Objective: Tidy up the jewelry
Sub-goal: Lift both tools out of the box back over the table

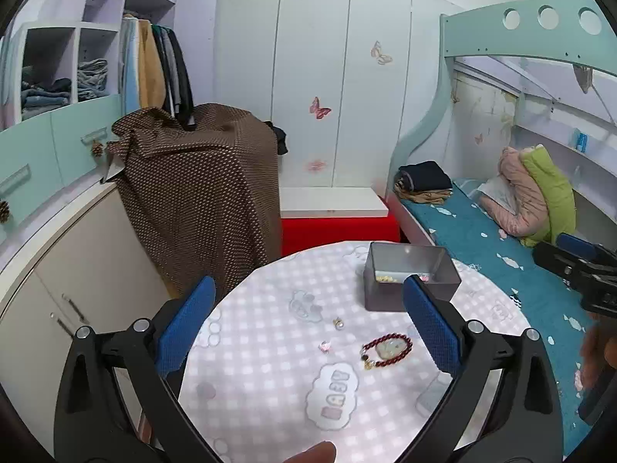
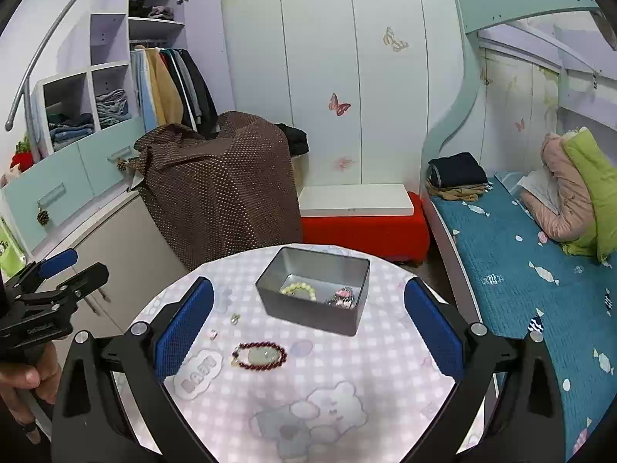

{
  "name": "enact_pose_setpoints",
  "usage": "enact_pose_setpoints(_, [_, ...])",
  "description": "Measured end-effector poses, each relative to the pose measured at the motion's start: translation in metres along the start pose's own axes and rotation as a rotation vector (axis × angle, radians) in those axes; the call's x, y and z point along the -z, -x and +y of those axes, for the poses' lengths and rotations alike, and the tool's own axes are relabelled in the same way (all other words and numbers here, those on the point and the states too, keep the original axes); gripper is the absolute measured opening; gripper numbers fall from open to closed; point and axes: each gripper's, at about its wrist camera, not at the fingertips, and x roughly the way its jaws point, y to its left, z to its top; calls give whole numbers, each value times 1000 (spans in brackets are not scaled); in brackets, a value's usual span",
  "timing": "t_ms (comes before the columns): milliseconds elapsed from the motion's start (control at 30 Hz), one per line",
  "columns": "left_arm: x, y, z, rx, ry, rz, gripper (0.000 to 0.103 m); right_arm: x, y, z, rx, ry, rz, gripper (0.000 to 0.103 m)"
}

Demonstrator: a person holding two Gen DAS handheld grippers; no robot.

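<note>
Left wrist view showed the left gripper (image 1: 308, 324) with its 2 blue-padded fingers (image 1: 185, 324) spread wide, nothing between them, hanging above the round table with a pink-and-white checked cloth (image 1: 262, 386). Inside that gap lay 3 loose pieces on the cloth: a dark red beaded bracelet with a pale green pendant (image 1: 386, 349) nearer the right-hand finger, a small pink trinket (image 1: 324, 346) left of it, and a small gold-and-white earring (image 1: 338, 323) slightly farther from the camera. Beyond them, toward the far edge of the table, stood the grey rectangular metal tin (image 1: 408, 277), open at the top.

Right wrist view showed the right gripper (image 2: 308, 328) likewise open — both blue pads (image 2: 434, 332) well apart and clear of everything. The bracelet (image 2: 260, 355) lay between them, nearer the left pad, with the pink trinket (image 2: 213, 334) and the earring (image 2: 234, 318) farther left. The tin (image 2: 314, 289) sat just past the bracelet; inside it were a pale yellow beaded bracelet (image 2: 297, 290) and a pink-and-dark beaded piece (image 2: 341, 296), side by side on the floor of the box.

Around the table were a brown dotted cloth draped over furniture (image 2: 219, 189), a red bench with a white board on top (image 2: 362, 227) and a bed with a teal patterned cover (image 2: 540, 281) — the last to the right.
</note>
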Motion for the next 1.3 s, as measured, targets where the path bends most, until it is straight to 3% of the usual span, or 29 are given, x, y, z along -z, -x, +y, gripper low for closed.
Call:
enact_pose_setpoints(233, [31,3,4,-18,28,34,98,28,10,13,11,13,0,95])
enact_pose_setpoints(500, [62,1,6,-30,42,68,98,60,-3,25,2,30,61,95])
enact_pose_setpoints(800, [79,-10,10,-58,40,95,98,72,-22,26,1,37,111,95])
enact_pose_setpoints(1033, [88,-54,20,-107,11,164,98,78,-44,19,18,38,166,95])
enact_pose_setpoints(1300, [93,-119,7,-66,-48,261,98,89,-67,11,16,26,220,95])
